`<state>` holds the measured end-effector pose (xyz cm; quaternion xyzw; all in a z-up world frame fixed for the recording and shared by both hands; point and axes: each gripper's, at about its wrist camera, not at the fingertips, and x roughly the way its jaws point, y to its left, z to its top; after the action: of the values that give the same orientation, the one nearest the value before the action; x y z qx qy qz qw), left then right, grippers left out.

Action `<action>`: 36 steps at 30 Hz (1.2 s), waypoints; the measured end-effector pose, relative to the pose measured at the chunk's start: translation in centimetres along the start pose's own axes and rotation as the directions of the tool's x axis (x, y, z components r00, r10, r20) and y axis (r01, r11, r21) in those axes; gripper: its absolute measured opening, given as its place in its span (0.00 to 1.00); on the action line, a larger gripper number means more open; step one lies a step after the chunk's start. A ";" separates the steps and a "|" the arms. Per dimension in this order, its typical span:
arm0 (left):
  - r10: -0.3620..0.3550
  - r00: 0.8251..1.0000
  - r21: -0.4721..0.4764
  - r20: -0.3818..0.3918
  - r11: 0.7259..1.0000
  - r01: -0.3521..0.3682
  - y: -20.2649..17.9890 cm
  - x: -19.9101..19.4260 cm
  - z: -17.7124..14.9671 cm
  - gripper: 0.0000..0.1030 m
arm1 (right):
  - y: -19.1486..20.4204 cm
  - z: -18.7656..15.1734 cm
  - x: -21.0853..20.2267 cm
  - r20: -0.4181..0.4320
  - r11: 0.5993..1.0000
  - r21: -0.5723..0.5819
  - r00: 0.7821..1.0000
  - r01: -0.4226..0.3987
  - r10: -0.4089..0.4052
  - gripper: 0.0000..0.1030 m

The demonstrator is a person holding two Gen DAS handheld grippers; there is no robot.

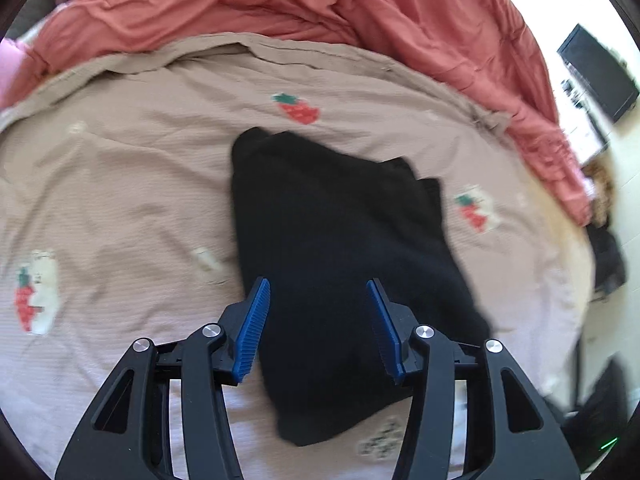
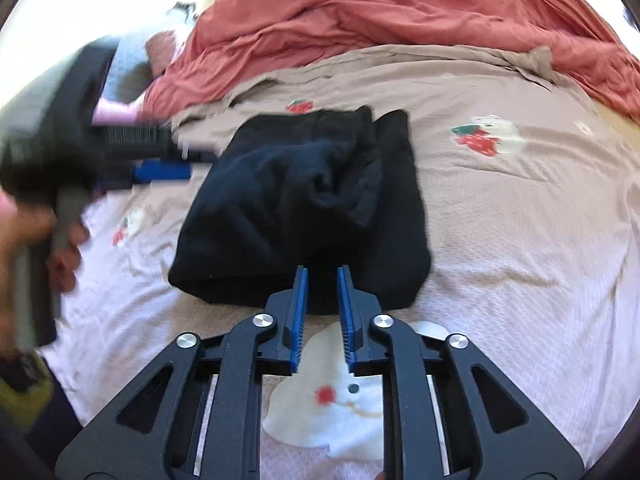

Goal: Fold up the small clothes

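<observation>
Black garment: one. Folded into a rough rectangle, lying flat near the middle of the bed cover; in the right wrist view a bunched fold sits on its upper layer, and a second layer edge shows along its right side.

Left gripper: one. Black frame, two blue ribbed pads, jaws spread wide with nothing between them. It hangs over the near part of the garment; whether it touches the cloth cannot be told. In the right wrist view the same gripper appears blurred at the left edge, held by a hand, its blue pad beside the garment's left corner.

Right gripper: one. Jaws parted by a narrow gap, gripping nothing; the tips sit at the garment's near edge.

Bed cover: one. Beige-pink ribbed fabric, lightly wrinkled. Printed strawberry and white-bear motifs: three strawberry prints visible in the left wrist view, the clearest at; a large white bear motif lies under the right gripper.

Quilt: one. Coral-red, rumpled, heaped along the far side of the bed and down its right edge.

Room: a pale floor at the right, with a dark box-like unit against a white surface. Strong daylight washes out the edges.
</observation>
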<state>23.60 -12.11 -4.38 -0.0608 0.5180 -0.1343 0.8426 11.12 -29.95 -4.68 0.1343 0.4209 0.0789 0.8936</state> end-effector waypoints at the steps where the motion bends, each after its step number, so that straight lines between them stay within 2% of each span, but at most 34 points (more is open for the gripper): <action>1: 0.008 1.000 0.013 -0.008 1.000 -0.008 0.0 0.3 -0.4 0.50 | -0.3 0.2 -0.6 0.016 1.000 0.016 1.000 -0.002 0.001 0.17; 3: 0.019 0.999 0.039 -0.026 0.999 -0.018 -0.3 1.2 -1.1 0.50 | -1.1 1.1 -1.8 0.062 0.999 0.051 0.998 -0.008 0.005 0.21; 5: 0.067 0.998 0.102 -0.020 0.993 -0.064 -1.5 2.1 -2.0 0.50 | -1.9 2.2 -2.8 0.100 0.997 0.073 0.995 -0.027 0.020 0.28; 6: 0.090 0.996 0.130 -0.012 0.988 -0.088 -2.0 2.4 -2.4 0.50 | -2.3 2.9 -3.0 0.108 0.996 0.080 0.994 -0.042 0.033 0.35; 7: 0.117 0.993 0.157 0.001 0.981 -0.116 -2.7 2.6 -2.8 0.50 | -2.7 3.5 -2.8 0.107 0.994 0.085 0.993 -0.064 0.055 0.41; 10: 0.177 0.984 0.228 0.031 0.957 -0.179 -3.8 2.9 -3.4 0.51 | -3.8 5.7 -0.8 0.063 0.988 0.113 0.993 -0.102 0.095 0.45; 13: 0.143 0.989 0.200 0.023 0.969 -0.145 -2.9 2.6 -3.1 0.51 | -4.4 7.3 2.6 -0.014 0.984 0.131 0.992 -0.125 0.128 0.45; 15: 0.114 0.993 0.173 0.013 0.978 -0.115 -2.1 2.2 -2.9 0.53 | -4.4 8.0 5.4 -0.081 0.987 0.105 0.988 -0.120 0.128 0.45; 17: 0.105 0.994 0.162 0.008 0.981 -0.105 -1.9 2.1 -3.1 0.56 | -4.4 8.4 7.2 -0.112 0.991 0.081 0.987 -0.108 0.117 0.45; 22: 0.115 0.993 0.162 0.029 0.980 -0.118 -2.2 2.3 -3.7 0.56 | -5.1 9.0 9.6 -0.127 0.980 0.112 0.976 -0.165 0.179 0.44; 23: 0.119 0.992 0.163 0.033 0.979 -0.123 -2.3 2.3 -3.8 0.56 | -5.1 9.0 10.0 -0.134 0.976 0.113 0.971 -0.184 0.198 0.41; 24: 0.121 0.992 0.161 0.038 0.979 -0.126 -2.4 2.4 -3.8 0.56 | -5.0 8.9 10.2 -0.137 0.972 0.114 0.966 -0.203 0.218 0.33; 25: 0.123 0.991 0.158 0.042 0.979 -0.128 -2.4 2.4 -4.0 0.56 | -4.9 8.8 10.3 -0.136 0.968 0.112 0.962 -0.223 0.238 0.30; 30: 0.101 0.994 0.136 0.046 0.985 -0.106 -1.9 2.2 -4.0 0.56 | -4.5 8.9 10.5 -0.126 0.967 0.082 0.960 -0.242 0.251 0.32; 33: 0.077 0.997 0.112 0.032 0.990 -0.080 -1.4 2.0 -3.8 0.58 | -4.9 8.9 11.4 -0.143 0.962 0.108 0.954 -0.250 0.264 0.36; 36: 0.082 0.996 0.117 0.024 0.990 -0.084 -1.3 2.0 -3.8 0.62 | -4.8 8.9 12.2 -0.152 0.955 0.128 0.946 -0.269 0.287 0.34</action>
<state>20.89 -13.81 -7.47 0.0094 0.5032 -0.1289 0.8544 25.86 -33.02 -9.62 0.2323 0.4756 0.1930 0.8262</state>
